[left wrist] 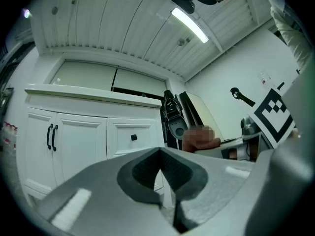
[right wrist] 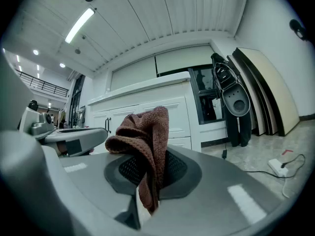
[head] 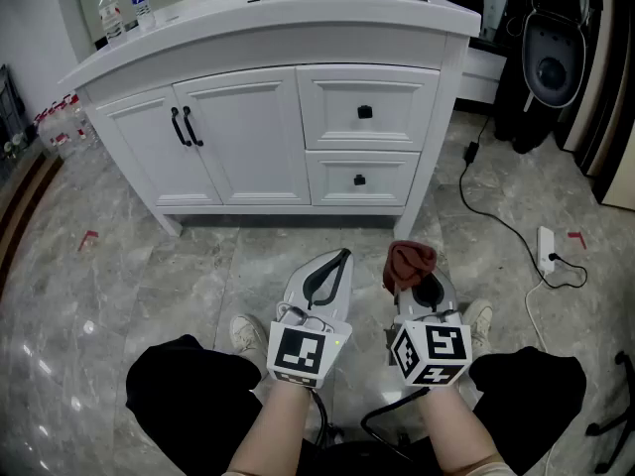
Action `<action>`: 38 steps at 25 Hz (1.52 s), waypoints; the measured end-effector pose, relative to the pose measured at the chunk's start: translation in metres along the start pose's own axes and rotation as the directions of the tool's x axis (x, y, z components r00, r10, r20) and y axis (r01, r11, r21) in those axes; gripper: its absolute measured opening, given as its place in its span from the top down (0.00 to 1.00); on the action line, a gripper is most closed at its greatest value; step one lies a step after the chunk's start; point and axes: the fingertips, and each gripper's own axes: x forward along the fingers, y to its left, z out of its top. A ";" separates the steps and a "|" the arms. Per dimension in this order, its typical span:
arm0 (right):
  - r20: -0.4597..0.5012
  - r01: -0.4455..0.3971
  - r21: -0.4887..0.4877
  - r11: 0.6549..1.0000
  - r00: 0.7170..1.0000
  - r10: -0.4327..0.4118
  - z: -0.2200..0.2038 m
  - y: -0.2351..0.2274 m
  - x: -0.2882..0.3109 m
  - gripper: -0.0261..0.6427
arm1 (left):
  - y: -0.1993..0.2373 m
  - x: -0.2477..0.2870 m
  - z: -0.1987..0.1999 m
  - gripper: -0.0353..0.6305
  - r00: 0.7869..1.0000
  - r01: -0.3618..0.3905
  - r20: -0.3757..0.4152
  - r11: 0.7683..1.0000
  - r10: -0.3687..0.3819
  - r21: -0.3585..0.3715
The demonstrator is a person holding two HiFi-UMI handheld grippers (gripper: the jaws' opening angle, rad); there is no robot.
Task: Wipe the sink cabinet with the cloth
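Observation:
The white sink cabinet stands ahead of me, with two doors on the left and two drawers on the right under a white countertop. It also shows in the left gripper view as the cabinet and in the right gripper view behind the cloth. A reddish-brown cloth bunches up out of my right gripper, whose jaws are shut on it; the cloth hangs folded between them. My left gripper is shut with nothing in it, jaws together. Both are held low over the floor, short of the cabinet.
Two water bottles stand on the countertop's left end. A black cable and a white power strip lie on the marble floor at the right. Dark equipment stands at the far right. My shoes and knees are below the grippers.

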 end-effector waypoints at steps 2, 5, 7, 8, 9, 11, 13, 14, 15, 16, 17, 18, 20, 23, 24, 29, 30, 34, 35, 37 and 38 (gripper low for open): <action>-0.003 0.001 0.002 1.000 1.000 -0.001 -0.001 0.000 0.000 0.84 | 0.000 0.000 -0.001 0.95 1.000 0.002 -0.001 1.000 -0.002 -0.001; -0.006 0.002 0.004 1.000 1.000 -0.002 -0.003 -0.001 0.001 0.84 | 0.000 0.000 -0.002 0.95 1.000 0.002 -0.002 1.000 -0.002 -0.004; -0.007 0.002 0.005 1.000 1.000 -0.002 -0.004 -0.001 0.001 0.84 | 0.000 0.001 -0.003 0.95 1.000 0.002 -0.004 1.000 -0.002 -0.005; -0.007 0.002 0.005 1.000 1.000 -0.002 -0.004 -0.001 0.001 0.84 | -0.001 0.001 -0.003 0.95 1.000 0.004 -0.005 1.000 -0.004 -0.006; -0.008 0.002 0.006 1.000 1.000 -0.002 -0.004 -0.001 0.002 0.84 | -0.001 0.001 -0.002 0.95 1.000 0.006 -0.006 1.000 -0.006 -0.008; -0.008 0.005 0.009 1.000 1.000 -0.005 -0.004 -0.002 0.001 0.84 | -0.002 0.002 -0.001 0.95 1.000 0.009 -0.005 1.000 -0.009 -0.008; -0.003 0.012 0.018 1.000 1.000 -0.012 -0.004 -0.003 0.002 0.84 | -0.002 0.003 -0.003 0.95 1.000 0.008 -0.005 1.000 -0.008 -0.006; -0.002 0.017 0.023 1.000 1.000 -0.017 -0.004 -0.004 0.003 0.84 | -0.001 0.004 -0.004 0.95 1.000 0.006 -0.007 1.000 -0.006 -0.009; -0.003 0.022 0.028 0.999 1.000 -0.022 -0.005 -0.006 0.004 0.84 | 0.001 0.005 -0.005 0.95 1.000 0.004 -0.008 1.000 -0.004 -0.013; -0.005 0.027 0.033 0.999 1.000 -0.027 -0.006 -0.007 0.007 0.84 | 0.003 0.007 -0.007 0.95 1.000 0.000 -0.009 1.000 -0.001 -0.019; -0.009 0.031 0.038 0.999 0.999 -0.031 -0.007 -0.009 0.010 0.84 | 0.005 0.009 -0.009 0.95 1.000 -0.003 -0.011 1.000 0.003 -0.025; -0.013 0.035 0.045 0.998 0.999 -0.035 -0.009 -0.011 0.015 0.84 | 0.008 0.012 -0.012 0.95 1.000 -0.008 -0.012 0.999 0.007 -0.032; -0.024 0.044 0.063 0.997 0.999 -0.042 -0.013 -0.015 0.027 0.84 | 0.016 0.020 -0.017 0.95 1.000 -0.018 -0.016 0.999 0.017 -0.048; -0.038 0.054 0.093 0.994 0.998 -0.050 -0.017 -0.021 0.052 0.84 | 0.031 0.036 -0.027 0.95 0.999 -0.043 -0.025 0.996 0.041 -0.075; -0.042 0.057 0.100 0.993 0.998 -0.053 -0.018 -0.023 0.062 0.84 | 0.037 0.042 -0.030 0.95 0.998 -0.053 -0.029 0.995 0.051 -0.079; -0.044 0.039 0.102 0.994 0.998 -0.034 -0.018 -0.026 0.106 0.84 | 0.062 0.073 -0.042 0.95 0.998 -0.055 -0.039 0.998 0.054 -0.042; -0.041 0.032 0.096 0.995 0.999 -0.028 -0.015 -0.026 0.116 0.84 | 0.070 0.079 -0.041 0.95 0.998 -0.061 -0.031 0.996 0.060 -0.059; -0.010 -0.008 0.062 0.998 1.000 0.009 0.002 -0.022 0.152 0.84 | 0.108 0.098 -0.035 0.95 0.995 -0.101 0.010 0.986 0.103 -0.132; 0.000 -0.022 0.056 0.998 1.000 0.022 0.008 -0.020 0.161 0.84 | 0.116 0.103 -0.033 0.95 0.994 -0.104 0.017 0.986 0.107 -0.131; 0.018 -0.056 0.048 0.997 0.998 0.055 0.020 -0.014 0.180 0.84 | 0.127 0.113 -0.029 0.95 0.994 -0.102 0.026 0.990 0.105 -0.099; 0.028 -0.074 0.046 0.996 0.997 0.073 0.028 -0.010 0.190 0.84 | 0.131 0.116 -0.026 0.95 0.994 -0.100 0.028 0.992 0.102 -0.073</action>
